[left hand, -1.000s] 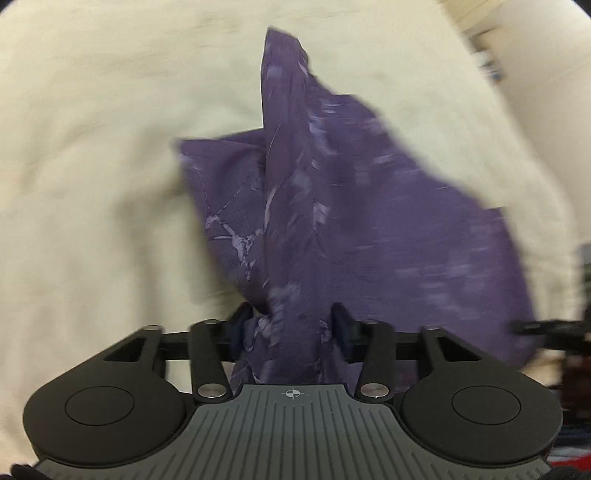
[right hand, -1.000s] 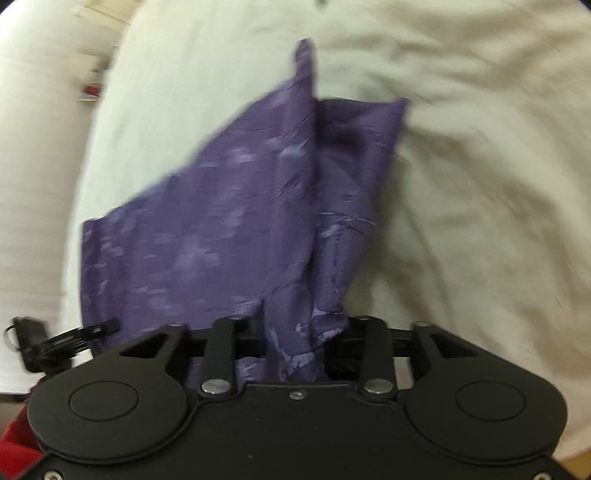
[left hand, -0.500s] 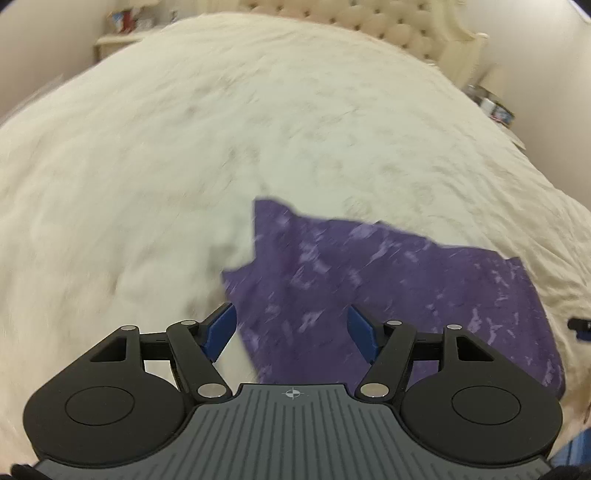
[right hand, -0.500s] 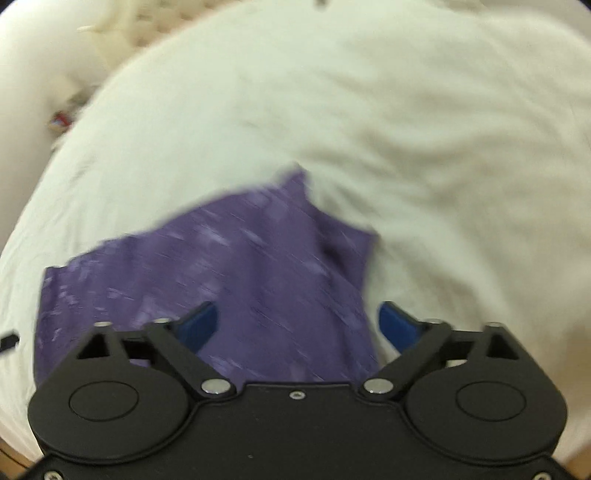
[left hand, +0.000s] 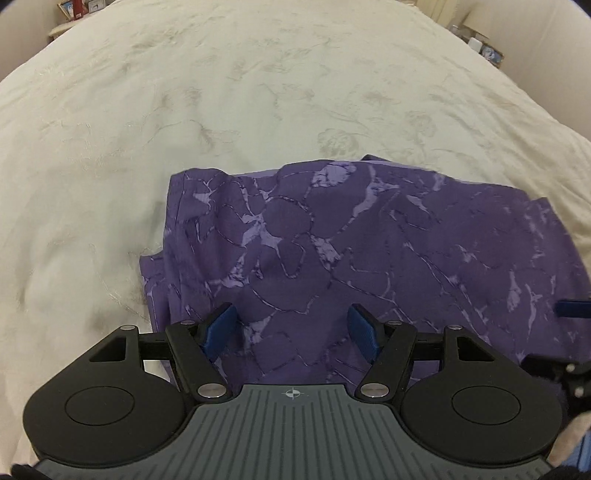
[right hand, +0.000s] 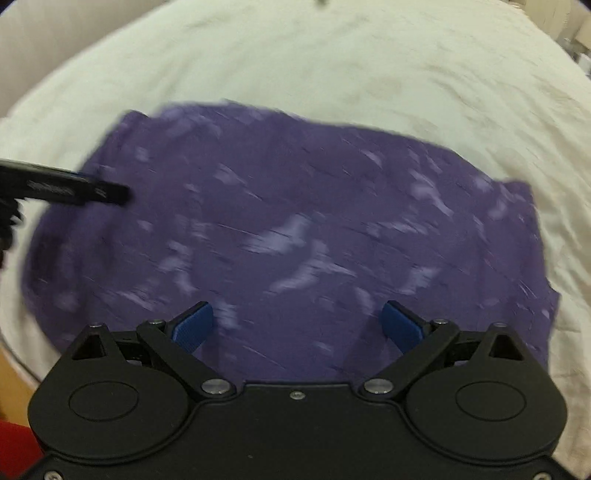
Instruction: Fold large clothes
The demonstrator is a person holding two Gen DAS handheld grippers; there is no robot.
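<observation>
Both tools were open and held nothing: left tool and right tool each hung over the near part of the cloth, fingers spread. The purple cloth lay folded flat on the bed, by its near edge. Right view was motion-blurred; the left tool's finger showed at its left side.

A wide bed with a cream cover fills most of the view, and the cover has a faint flower pattern. At the far left a small shelf holds some items, too small to tell. At the far right more small objects stand beside the bed.
</observation>
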